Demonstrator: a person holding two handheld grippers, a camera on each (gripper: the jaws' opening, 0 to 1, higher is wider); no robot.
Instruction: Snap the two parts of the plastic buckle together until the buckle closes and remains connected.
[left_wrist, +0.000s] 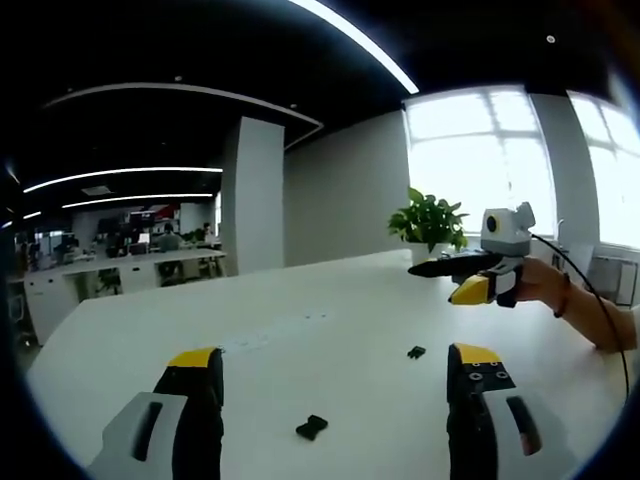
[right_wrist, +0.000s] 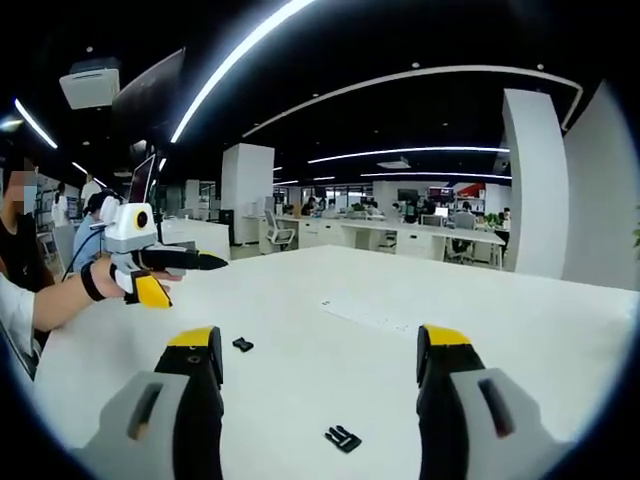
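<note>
- Both black plastic buckle halves lie apart on the broad white table (left_wrist: 330, 300), well separated from each other.
- In the left gripper view, the nearer black buckle piece (left_wrist: 311, 427) lies between the wide-spread jaws of the yellow-tipped left gripper (left_wrist: 335, 362), its long axis slanting up to the right; the gripper holds nothing.
- The smaller black buckle piece (left_wrist: 416, 352) sits farther off, too small to tell its heading.
- In the right gripper view, the pronged buckle piece (right_wrist: 342, 438) lies between the wide-open jaws of the empty right gripper (right_wrist: 320, 345), long axis slanting down to the right.
- A green potted plant (left_wrist: 430, 222) stands at the table's far edge.
</note>
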